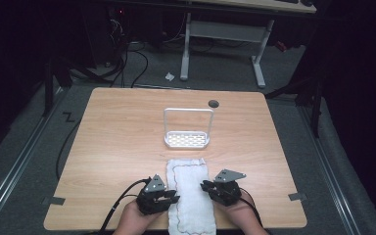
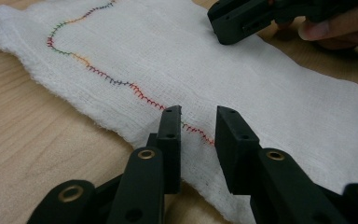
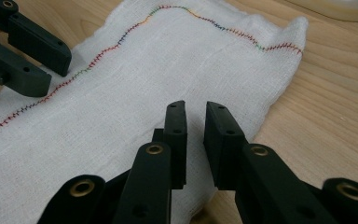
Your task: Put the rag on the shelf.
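A white gauze cloth [image 1: 191, 193] with a wavy multicoloured stitched line lies flat at the near middle of the wooden table [image 1: 127, 132]. My left gripper [image 1: 173, 197] rests at the cloth's left edge. In the left gripper view its jaws [image 2: 198, 112] stand a little apart over the stitched border of the cloth [image 2: 191, 70], pinching nothing. My right gripper [image 1: 205, 186] sits at the cloth's right edge. In its own view the jaws [image 3: 196, 106] show a narrow gap above the cloth [image 3: 168, 60], with no fabric between them. The left gripper [image 3: 56, 70] also appears there at the upper left.
A white wire rack [image 1: 167, 142] with a tall handle and perforated base stands just beyond the cloth. A round cable hole [image 1: 213, 103] marks the table's far side. Grey tape tabs [image 1: 53, 200] sit near the front corners. A desk frame [image 1: 225, 34] and floor cables lie beyond.
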Demonstrator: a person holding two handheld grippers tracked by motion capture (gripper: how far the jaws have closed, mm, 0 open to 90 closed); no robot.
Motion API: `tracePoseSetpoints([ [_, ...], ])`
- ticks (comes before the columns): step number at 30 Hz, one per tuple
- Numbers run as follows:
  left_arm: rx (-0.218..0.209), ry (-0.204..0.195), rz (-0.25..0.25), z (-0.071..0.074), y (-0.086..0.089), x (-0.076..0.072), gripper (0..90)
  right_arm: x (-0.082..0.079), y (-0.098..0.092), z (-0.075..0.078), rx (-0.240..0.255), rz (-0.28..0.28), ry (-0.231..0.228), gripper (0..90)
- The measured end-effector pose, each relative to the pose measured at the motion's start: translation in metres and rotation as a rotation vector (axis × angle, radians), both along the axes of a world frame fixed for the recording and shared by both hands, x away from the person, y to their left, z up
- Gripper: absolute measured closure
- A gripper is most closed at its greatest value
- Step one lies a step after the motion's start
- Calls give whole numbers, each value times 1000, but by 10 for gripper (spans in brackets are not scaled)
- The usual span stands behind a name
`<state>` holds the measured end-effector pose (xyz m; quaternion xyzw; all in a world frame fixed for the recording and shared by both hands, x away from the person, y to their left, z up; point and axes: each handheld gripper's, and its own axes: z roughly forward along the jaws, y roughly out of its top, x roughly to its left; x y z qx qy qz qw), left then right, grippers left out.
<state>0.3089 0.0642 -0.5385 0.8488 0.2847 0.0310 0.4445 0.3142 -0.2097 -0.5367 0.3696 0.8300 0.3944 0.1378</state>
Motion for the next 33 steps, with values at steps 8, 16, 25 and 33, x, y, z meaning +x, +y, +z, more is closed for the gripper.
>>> tracePoseSetpoints([
  [8, -7, -43, 165, 5, 18, 18, 560, 2, -2, -1, 15, 15, 7, 793],
  [16, -26, -16, 284, 4, 18, 59, 458, 4, -3, -1, 23, 22, 13, 791],
  [25, 42, -20, 294, 1, -5, 84, 503, 4, -3, -1, 26, 22, 14, 789],
  [33, 50, -53, 308, -1, -14, 81, 622, 4, -4, -1, 42, 35, 32, 730],
])
